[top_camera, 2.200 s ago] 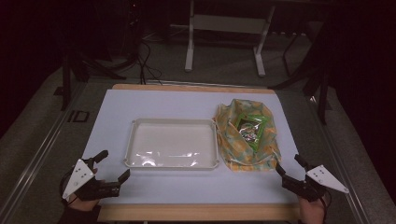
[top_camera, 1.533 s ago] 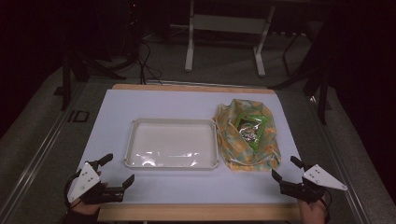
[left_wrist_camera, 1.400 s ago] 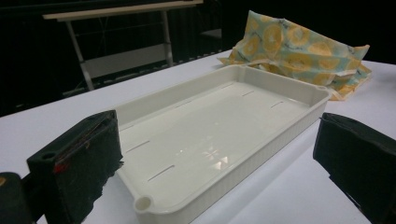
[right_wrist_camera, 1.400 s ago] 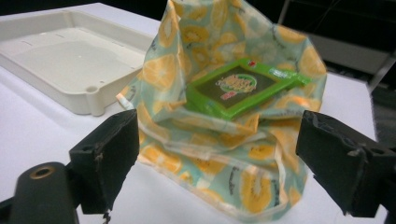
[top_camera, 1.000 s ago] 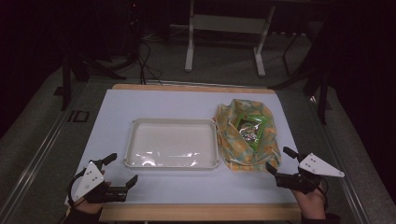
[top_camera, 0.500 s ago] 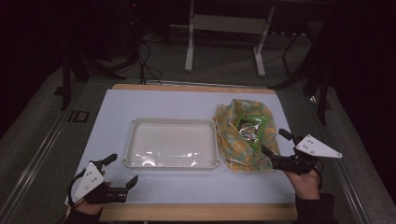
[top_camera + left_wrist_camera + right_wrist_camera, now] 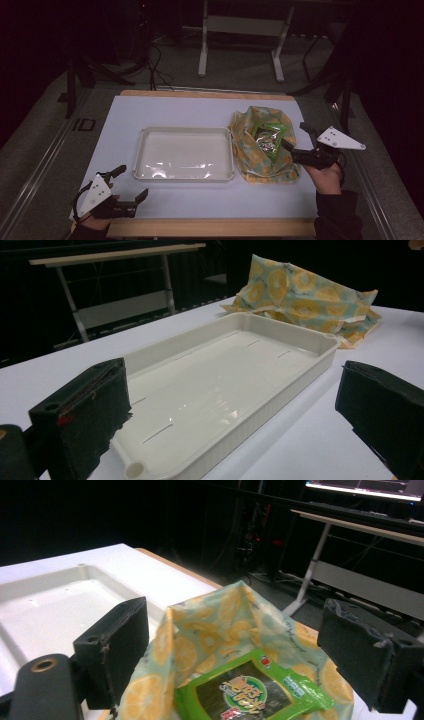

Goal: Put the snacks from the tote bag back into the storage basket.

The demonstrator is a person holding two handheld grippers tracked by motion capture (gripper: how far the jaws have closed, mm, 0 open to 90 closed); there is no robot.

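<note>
A white plastic tray (image 7: 185,152) lies empty in the middle of the white table (image 7: 170,107). Right of it sits an orange-and-yellow patterned cloth bag (image 7: 252,152) with its mouth spread, holding a green snack packet (image 7: 267,136). My right gripper (image 7: 296,138) stands open at the bag's right edge, jaws wide over the packet (image 7: 250,690) and the cloth (image 7: 225,615). My left gripper (image 7: 131,182) rests open near the table's front left corner, pointing at the tray (image 7: 220,375), with the bag (image 7: 305,295) beyond it.
The table has a wooden rim (image 7: 210,227) along the front and back edges. Desk legs (image 7: 240,35) and cables (image 7: 155,65) stand on the dark floor behind. Bare white table surface lies left of and in front of the tray.
My right gripper has moved up from the front right corner to the bag's right side, over the packet. My left gripper slid slightly toward the front edge and has stayed there.
</note>
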